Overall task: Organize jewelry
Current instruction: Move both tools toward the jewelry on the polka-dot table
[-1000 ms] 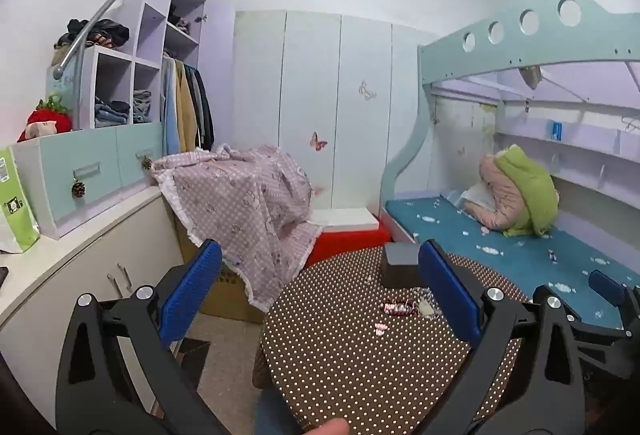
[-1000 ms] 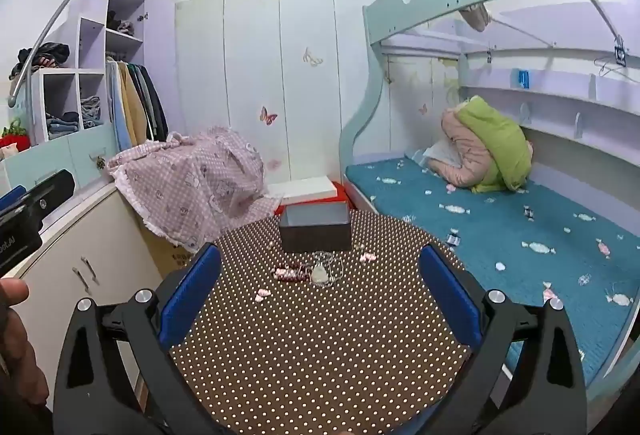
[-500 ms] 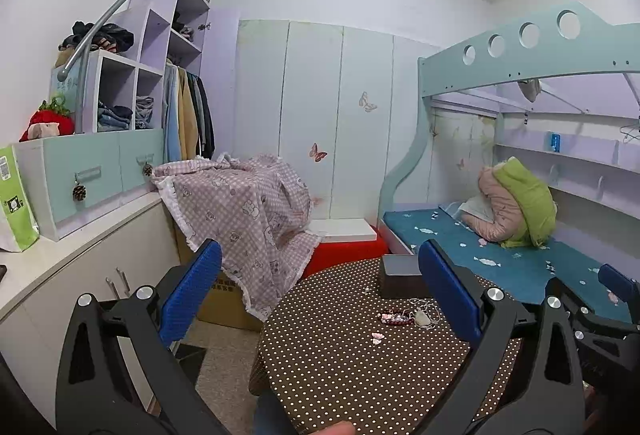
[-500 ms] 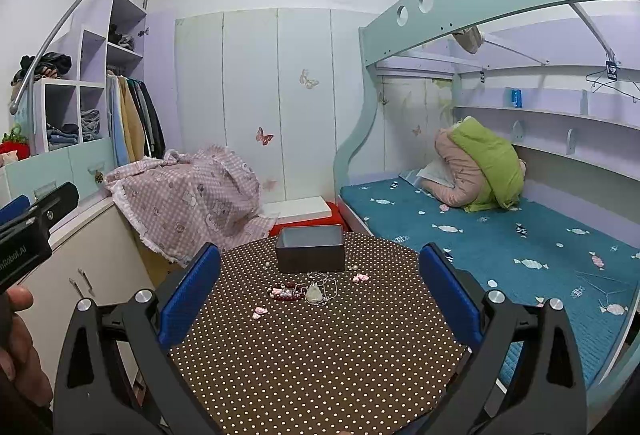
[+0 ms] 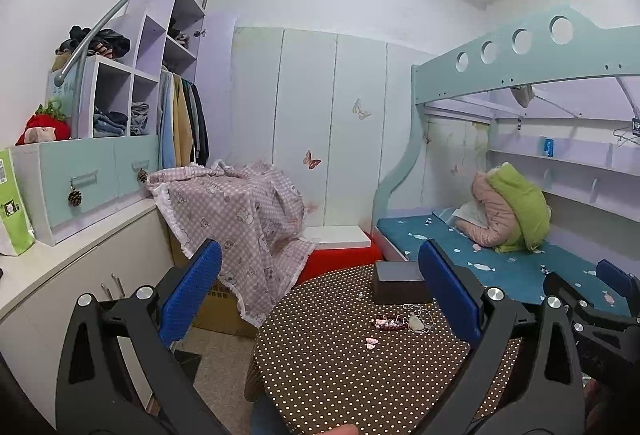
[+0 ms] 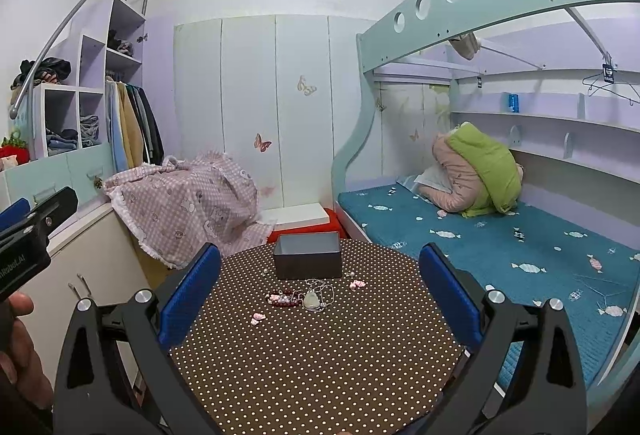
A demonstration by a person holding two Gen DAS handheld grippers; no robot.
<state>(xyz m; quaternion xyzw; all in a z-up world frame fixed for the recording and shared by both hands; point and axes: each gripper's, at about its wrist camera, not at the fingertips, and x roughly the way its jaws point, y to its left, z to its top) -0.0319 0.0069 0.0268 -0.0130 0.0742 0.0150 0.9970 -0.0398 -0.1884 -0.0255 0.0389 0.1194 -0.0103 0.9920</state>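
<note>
**Brown dotted cloth, jewelry scattered before an open box**

Brown fabric with white dots covers a round table point(image 6: 320, 355) in a small bedroom. Behind it stand pale wardrobe doors with butterfly stickers point(image 6: 262, 143), a teal bunk bed point(image 6: 460, 243) with a fish-print mattress, and a pink-and-green bundle of bedding point(image 6: 476, 175) against the wall shelf. A pink checked cloth point(image 6: 188, 203) drapes over something by the white counter point(image 5: 60, 267), and stepped shelves point(image 5: 120, 91) hold folded clothes beside hanging coats.

On the table, a dark grey box point(image 6: 307, 260) sits open at the far side. Just in front of it lie a silver chain with a pale pendant point(image 6: 312, 299), a dark red beaded bracelet point(image 6: 282, 300), and small pink pieces point(image 6: 256, 318) scattered apart from each other.

The right gripper point(image 6: 320, 299) hangs above the near half of the table, jaws spread wide, nothing between the blue pads. The left gripper point(image 5: 320, 299) is likewise spread and empty, held off the table's left edge.

Only the right wrist view looks down into the box and shows a second pink piece point(image 6: 357, 284) to the right of the chain; it also catches the person's hand point(image 6: 20, 351) at the left edge. Only the left wrist view shows a green packet point(image 5: 14, 203) on the counter, a red plush toy point(image 5: 44, 125), and pinecones hung from drawer handles point(image 5: 75, 198).
</note>
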